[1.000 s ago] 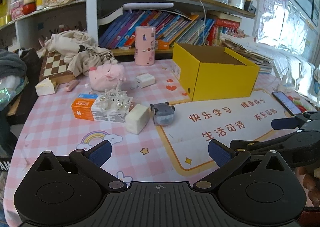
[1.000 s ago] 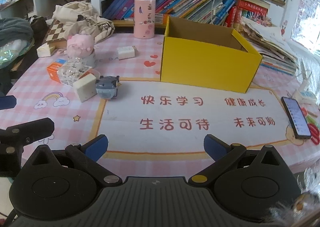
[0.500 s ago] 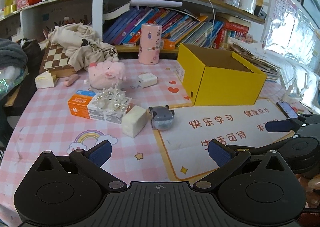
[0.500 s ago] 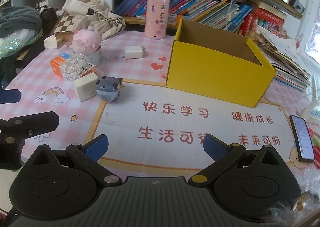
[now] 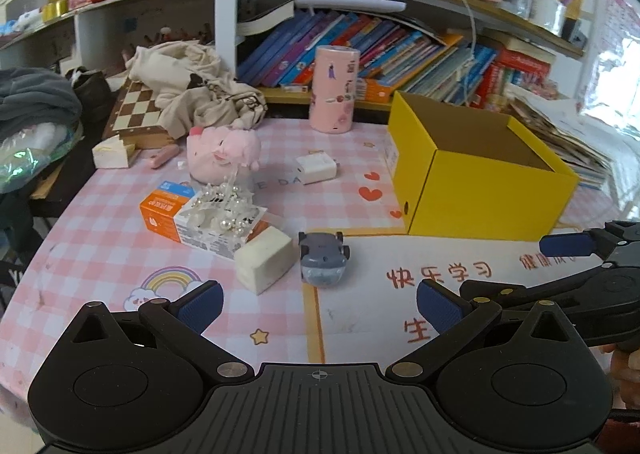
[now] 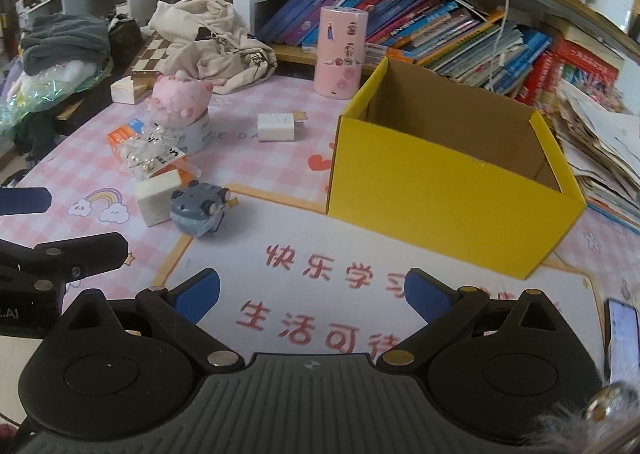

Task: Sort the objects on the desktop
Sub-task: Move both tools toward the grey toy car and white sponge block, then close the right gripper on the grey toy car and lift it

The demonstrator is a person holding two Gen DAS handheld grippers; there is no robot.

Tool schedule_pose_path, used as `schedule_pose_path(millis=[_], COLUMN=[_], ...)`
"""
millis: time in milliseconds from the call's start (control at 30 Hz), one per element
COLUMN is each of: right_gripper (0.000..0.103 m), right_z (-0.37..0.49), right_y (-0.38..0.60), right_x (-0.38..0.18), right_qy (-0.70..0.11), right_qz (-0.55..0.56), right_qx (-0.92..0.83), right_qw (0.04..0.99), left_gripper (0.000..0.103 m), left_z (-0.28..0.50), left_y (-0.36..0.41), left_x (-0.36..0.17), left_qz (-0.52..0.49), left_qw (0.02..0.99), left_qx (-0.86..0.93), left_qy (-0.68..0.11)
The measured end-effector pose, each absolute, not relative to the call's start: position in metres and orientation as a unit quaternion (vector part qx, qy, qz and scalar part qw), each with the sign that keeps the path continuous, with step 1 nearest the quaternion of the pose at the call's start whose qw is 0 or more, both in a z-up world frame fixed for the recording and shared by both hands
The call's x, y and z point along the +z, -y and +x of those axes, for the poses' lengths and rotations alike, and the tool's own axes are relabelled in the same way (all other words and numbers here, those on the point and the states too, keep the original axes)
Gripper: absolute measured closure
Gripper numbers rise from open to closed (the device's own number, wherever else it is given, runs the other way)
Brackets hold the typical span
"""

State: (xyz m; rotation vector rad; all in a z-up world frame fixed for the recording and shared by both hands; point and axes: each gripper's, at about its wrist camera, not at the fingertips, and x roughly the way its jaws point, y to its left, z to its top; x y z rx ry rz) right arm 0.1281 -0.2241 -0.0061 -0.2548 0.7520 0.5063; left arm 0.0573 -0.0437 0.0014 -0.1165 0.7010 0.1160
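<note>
Now | left claw (image 5: pixel 318 304) apart, empty | right claw (image 6: pixel 312 292) apart, empty | yellow box (image 6: pixel 448 178) empty

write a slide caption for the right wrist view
Open right gripper hovers over the desk mat, facing an empty yellow box and scattered small items.

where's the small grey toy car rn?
In both wrist views the small grey toy car sits left of the open yellow cardboard box, right beside the white foam block, at the white mat's corner.
</note>
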Motion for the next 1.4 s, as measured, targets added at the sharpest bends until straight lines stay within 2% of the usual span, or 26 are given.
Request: schedule_pose_path(millis=[500, 1000, 1300, 1400], right_gripper=[0.002, 0.003, 0.021, 0.022], right_z=[0.167, 0.171, 0.167, 0.168], right_y=[0.239, 0.186, 0.13, 0.114], right_x=[-0.026, -0.024, -0.036, -0.041], right_qy=[-0.395, -0.391, -0.412, -0.421], right_qz=[-0.119, -0.125, -0.127, -0.128], right_qx=[0.317, 0.317, 0.334, 0.332], right_qw=[0.854, 0.855, 0.838, 0.834], left_gripper=[0.0, 0.0, 0.0, 0.0], left_z=[0.071, 0.088, 0.095, 0.096], left_y=[0.07, 0.005, -0.042, -0.058], left_x=[-0.011, -0.007, -0.015, -0.016], left_qz=[-0.072, -0.078, -0.065, -0.067], left_qw=[0.909, 0.917, 0.913, 0.913], left_qx=[0.108, 0.1, 0.081, 0.075], left_qy=[-0.395, -0.379, -0.396, -0.396])
